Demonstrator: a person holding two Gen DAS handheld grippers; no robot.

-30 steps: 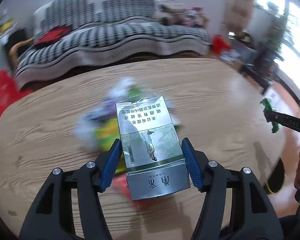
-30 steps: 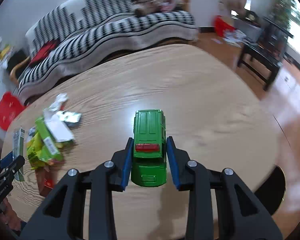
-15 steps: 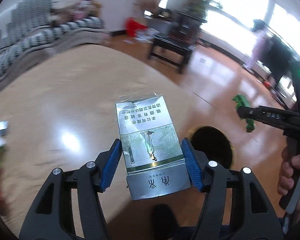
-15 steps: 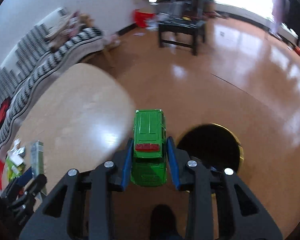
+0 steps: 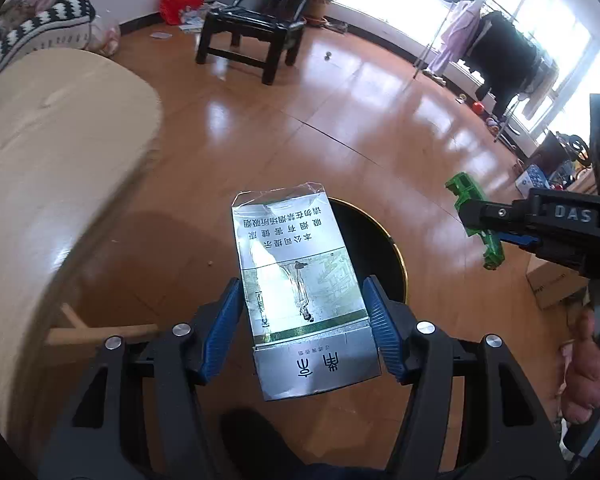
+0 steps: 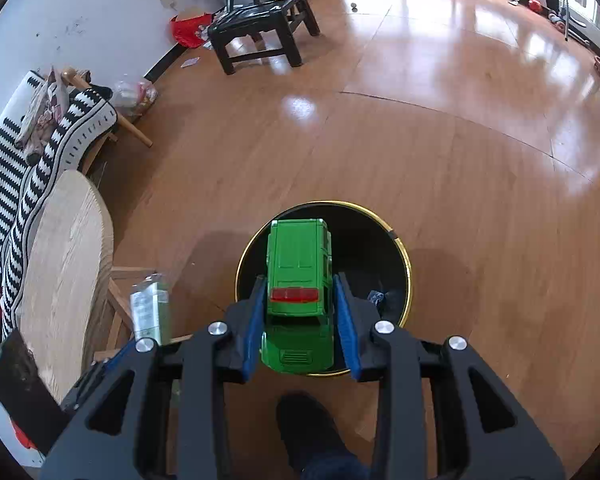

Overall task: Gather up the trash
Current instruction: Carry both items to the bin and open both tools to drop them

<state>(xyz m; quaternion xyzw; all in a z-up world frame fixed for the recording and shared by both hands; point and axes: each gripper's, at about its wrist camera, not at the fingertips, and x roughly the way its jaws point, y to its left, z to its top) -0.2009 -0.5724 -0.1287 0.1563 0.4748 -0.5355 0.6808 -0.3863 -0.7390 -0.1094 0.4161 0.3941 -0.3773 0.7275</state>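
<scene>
My left gripper (image 5: 302, 304) is shut on a silver-and-green cigarette pack (image 5: 296, 276), which stands up between the blue pads. Behind the pack sits a round black trash bin (image 5: 376, 248) with a gold rim on the floor. My right gripper (image 6: 300, 312) is shut on a green toy car (image 6: 299, 280) and hangs right above that bin (image 6: 396, 240). The left wrist view shows the car (image 5: 476, 216) at the right, apart from the pack. In the right wrist view the pack (image 6: 150, 304) stands at the lower left.
The light wooden table (image 5: 40, 168) lies to the left, its edge close to the bin. A dark wooden chair (image 6: 260, 28) stands further back on the glossy wooden floor. A striped sofa (image 6: 24, 144) runs behind the table. A person's shoe (image 6: 308, 424) shows below the grippers.
Both grippers have swung away from the table and tilted down over the floor, each keeping its object. The bin has come into view beneath them.
</scene>
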